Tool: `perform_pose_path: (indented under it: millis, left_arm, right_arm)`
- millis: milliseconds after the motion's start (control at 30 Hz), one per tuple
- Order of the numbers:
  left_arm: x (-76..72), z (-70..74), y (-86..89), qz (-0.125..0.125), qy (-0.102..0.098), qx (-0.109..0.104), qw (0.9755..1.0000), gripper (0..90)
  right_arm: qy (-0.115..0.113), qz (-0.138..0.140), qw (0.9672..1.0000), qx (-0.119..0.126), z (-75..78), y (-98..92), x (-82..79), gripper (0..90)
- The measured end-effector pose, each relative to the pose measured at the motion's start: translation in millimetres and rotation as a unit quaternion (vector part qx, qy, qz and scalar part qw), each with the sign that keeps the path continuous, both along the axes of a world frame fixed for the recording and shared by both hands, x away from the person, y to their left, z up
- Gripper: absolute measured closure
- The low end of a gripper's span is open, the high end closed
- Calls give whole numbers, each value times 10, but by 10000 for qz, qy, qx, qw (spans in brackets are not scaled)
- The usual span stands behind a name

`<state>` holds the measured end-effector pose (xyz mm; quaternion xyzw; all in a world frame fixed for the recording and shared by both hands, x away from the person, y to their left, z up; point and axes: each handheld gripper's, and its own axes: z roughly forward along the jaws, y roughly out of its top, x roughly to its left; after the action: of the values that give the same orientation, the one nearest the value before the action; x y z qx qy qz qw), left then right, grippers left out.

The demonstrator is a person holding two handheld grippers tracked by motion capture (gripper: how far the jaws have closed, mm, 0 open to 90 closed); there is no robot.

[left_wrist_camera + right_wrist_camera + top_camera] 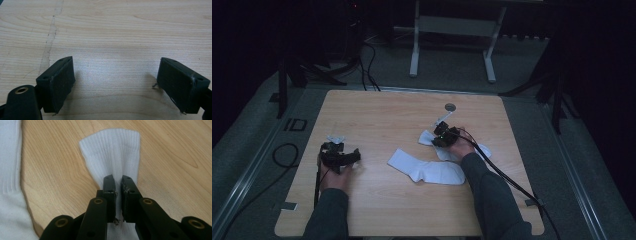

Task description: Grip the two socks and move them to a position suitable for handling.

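While the left tongs [343, 156] rest spread on the wooden surface [377, 115], the right tongs [119, 192] pinch a white sock's [112, 152] ribbed cuff beside a second sock [427, 170].

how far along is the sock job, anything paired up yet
Nothing looks paired yet: the two white socks lie apart on the wooden table. In hand: the right gripper has pinched the ribbed cuff end of the right sock, fabric bunched between its jaws. The other sock lies flat and untouched mid-table. The left gripper rests open over bare wood. Still left: bringing the socks together.
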<state>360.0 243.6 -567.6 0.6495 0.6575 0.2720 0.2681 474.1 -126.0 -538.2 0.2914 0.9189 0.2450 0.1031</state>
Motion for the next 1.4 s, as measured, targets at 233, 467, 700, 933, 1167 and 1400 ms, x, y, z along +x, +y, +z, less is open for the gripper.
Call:
perform_pose_path:
  millis: [233, 467, 700, 933, 1167, 1400]
  left_arm:
    - [1, 0, 0, -6, 1, 2, 10000, 146]
    - [2, 0, 0, -13, 1, 5, 10000, 146]
    - [2, 0, 0, -10, 0, 2, 10000, 146]
    - [2, 0, 0, -13, 1, 4, 10000, 146]
    - [2, 0, 0, -12, -1, 5, 10000, 146]
    - [2, 0, 1, -14, -1, 8, 10000, 146]
  right_arm:
    - [-66, 44, 9998, -154, 20, -8, -34, 835]
    - [-203, 38, 9996, -217, 166, -113, -107, 832]
    - [-477, 77, 9987, -150, 433, -205, -222, 828]
    - [-621, 114, 9979, -103, 633, -298, -317, 826]
    - [-760, 232, 9967, -157, 791, -284, -405, 824]
    - [-878, 350, 9954, -131, 914, -254, -458, 824]
